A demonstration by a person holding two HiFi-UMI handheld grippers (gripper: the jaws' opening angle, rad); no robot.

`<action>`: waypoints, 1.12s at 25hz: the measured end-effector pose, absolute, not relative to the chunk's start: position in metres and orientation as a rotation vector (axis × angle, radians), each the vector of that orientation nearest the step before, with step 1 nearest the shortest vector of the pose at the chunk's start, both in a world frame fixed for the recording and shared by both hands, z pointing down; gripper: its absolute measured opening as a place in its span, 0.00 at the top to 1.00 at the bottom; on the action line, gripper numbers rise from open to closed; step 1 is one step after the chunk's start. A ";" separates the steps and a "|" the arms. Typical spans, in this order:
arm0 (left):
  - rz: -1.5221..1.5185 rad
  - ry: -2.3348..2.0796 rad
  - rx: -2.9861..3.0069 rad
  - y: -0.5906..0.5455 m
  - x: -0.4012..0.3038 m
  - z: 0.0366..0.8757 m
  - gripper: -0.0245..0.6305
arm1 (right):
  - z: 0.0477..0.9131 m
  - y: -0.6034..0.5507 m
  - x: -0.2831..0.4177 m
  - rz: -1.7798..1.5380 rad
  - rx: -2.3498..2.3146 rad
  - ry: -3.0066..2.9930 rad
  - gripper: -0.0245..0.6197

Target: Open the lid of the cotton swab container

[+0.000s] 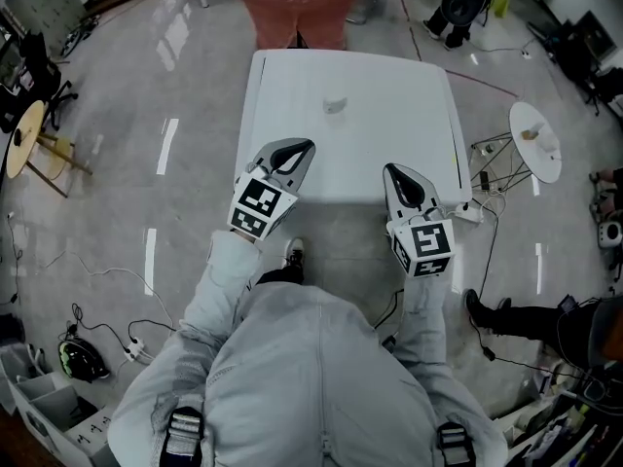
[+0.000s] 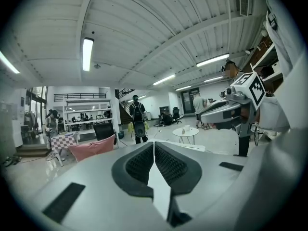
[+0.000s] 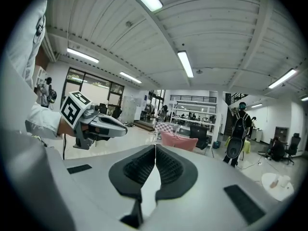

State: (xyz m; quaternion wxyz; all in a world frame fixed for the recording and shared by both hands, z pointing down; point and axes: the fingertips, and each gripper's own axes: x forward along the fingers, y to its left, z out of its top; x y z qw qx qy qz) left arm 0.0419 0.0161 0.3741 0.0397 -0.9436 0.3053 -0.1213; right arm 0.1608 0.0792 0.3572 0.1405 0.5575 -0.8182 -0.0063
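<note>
The cotton swab container sits on the desk, well ahead of both grippers. The left gripper and right gripper hover at the near edge, jaws pressed together and empty.

The person wears a loose, pale grey jacket with long sleeves and dark buckled straps at both shoulders. The left gripper and right gripper are pale grey tapered plastic shells with black ribbed pads. At the rear of each gripper sits a white cube with black square markers.
</note>
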 end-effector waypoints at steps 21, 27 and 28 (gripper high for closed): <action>-0.392 0.789 -2.985 -0.107 0.049 0.408 0.93 | 0.381 -0.052 0.159 0.095 1.693 -2.269 0.91; -0.395 0.745 -3.020 -0.135 0.047 0.420 0.93 | 0.386 -0.074 0.152 0.081 1.704 -2.242 0.91; -0.401 0.742 -3.026 -0.140 0.048 0.423 0.93 | 0.388 -0.077 0.154 0.085 1.707 -2.235 0.91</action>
